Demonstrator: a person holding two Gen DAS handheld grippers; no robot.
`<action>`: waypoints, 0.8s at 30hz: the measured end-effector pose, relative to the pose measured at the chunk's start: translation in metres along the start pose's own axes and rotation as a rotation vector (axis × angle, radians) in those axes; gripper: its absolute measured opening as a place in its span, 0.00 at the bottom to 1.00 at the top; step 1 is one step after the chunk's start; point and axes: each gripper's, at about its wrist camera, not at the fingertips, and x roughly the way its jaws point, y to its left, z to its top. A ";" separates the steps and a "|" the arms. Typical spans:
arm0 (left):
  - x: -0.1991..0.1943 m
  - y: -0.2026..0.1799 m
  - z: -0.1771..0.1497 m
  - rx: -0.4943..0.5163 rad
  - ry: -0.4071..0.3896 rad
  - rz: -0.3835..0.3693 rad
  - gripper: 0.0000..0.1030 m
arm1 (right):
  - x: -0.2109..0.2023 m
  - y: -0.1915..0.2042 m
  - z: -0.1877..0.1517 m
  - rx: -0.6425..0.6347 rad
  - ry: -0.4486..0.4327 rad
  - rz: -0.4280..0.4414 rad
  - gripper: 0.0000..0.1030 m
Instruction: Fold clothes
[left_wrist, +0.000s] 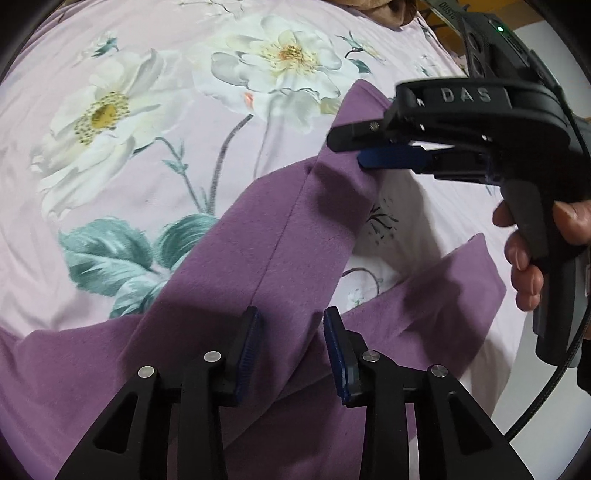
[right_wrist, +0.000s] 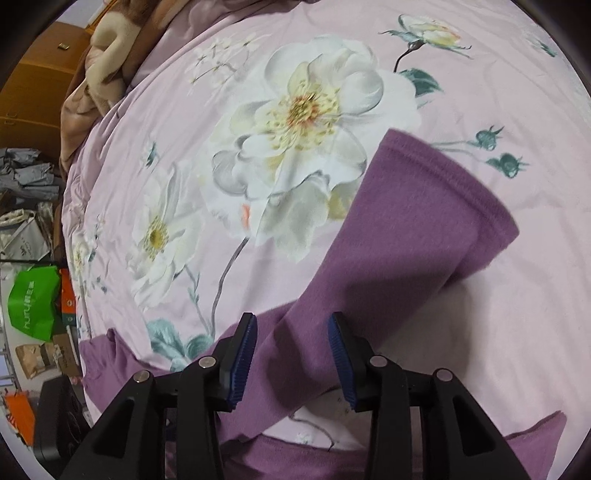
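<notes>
left gripper (left_wrist: 291, 343) jaws apart over purple garment (left_wrist: 280, 236) | right gripper (right_wrist: 291, 354) jaws apart over sleeve (right_wrist: 406, 221)

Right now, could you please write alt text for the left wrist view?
A purple garment lies on a pink floral bedsheet, between the open left gripper. The hand-held right gripper reaches in above one purple sleeve.

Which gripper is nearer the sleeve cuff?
Right. The right gripper hovers over the purple sleeve near its cuff; the left gripper sits further down toward the body.
</notes>
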 end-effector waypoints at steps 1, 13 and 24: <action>0.002 -0.001 0.001 0.002 0.006 0.000 0.14 | 0.000 -0.001 0.003 0.004 -0.006 -0.009 0.40; 0.003 -0.017 -0.001 0.042 -0.008 0.017 0.03 | 0.010 -0.019 0.037 0.104 -0.059 -0.156 0.40; 0.003 -0.018 -0.006 0.006 -0.032 0.010 0.03 | 0.014 -0.029 0.043 0.113 -0.032 -0.206 0.06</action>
